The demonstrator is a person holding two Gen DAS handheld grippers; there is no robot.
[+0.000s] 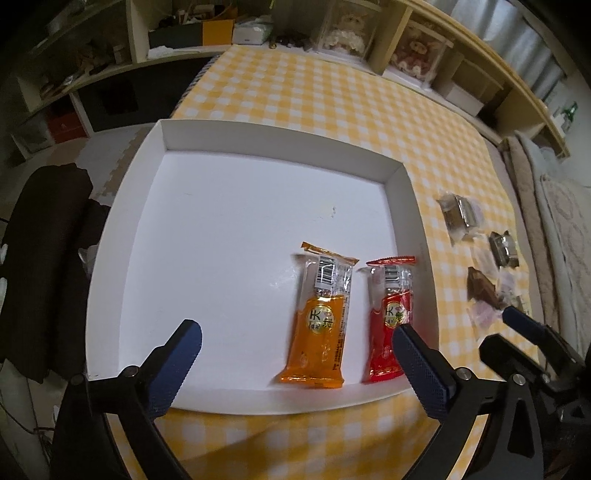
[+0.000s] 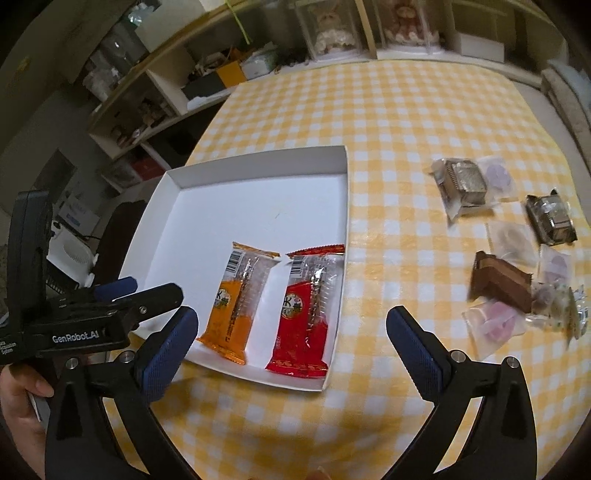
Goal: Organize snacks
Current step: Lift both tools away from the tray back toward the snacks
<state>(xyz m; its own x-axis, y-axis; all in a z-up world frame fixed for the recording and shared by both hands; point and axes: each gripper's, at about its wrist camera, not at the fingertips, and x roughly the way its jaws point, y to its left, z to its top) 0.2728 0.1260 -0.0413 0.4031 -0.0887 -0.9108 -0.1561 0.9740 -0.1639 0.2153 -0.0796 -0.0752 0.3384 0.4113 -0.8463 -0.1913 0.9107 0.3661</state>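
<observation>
A shallow white tray (image 1: 236, 127) (image 2: 258, 158) lies on the yellow checked table. An orange snack packet (image 1: 319, 325) (image 2: 236, 302) and a red snack packet (image 1: 389, 317) (image 2: 304, 314) lie side by side in its near right corner. My left gripper (image 1: 295, 343) is open and empty, above the tray's near edge. My right gripper (image 2: 291, 328) is open and empty, above the table just in front of the tray. Several loose snacks lie right of the tray: silver packets (image 2: 463, 182) (image 1: 461, 212), a brown packet (image 2: 502, 282) (image 1: 480, 288) and clear pink sweets (image 2: 493, 325).
Shelves with boxes and dolls in clear cases (image 1: 347, 29) line the far side of the table. A dark chair (image 1: 48, 258) stands left of the table. The left gripper's body (image 2: 85, 317) shows at the left in the right wrist view.
</observation>
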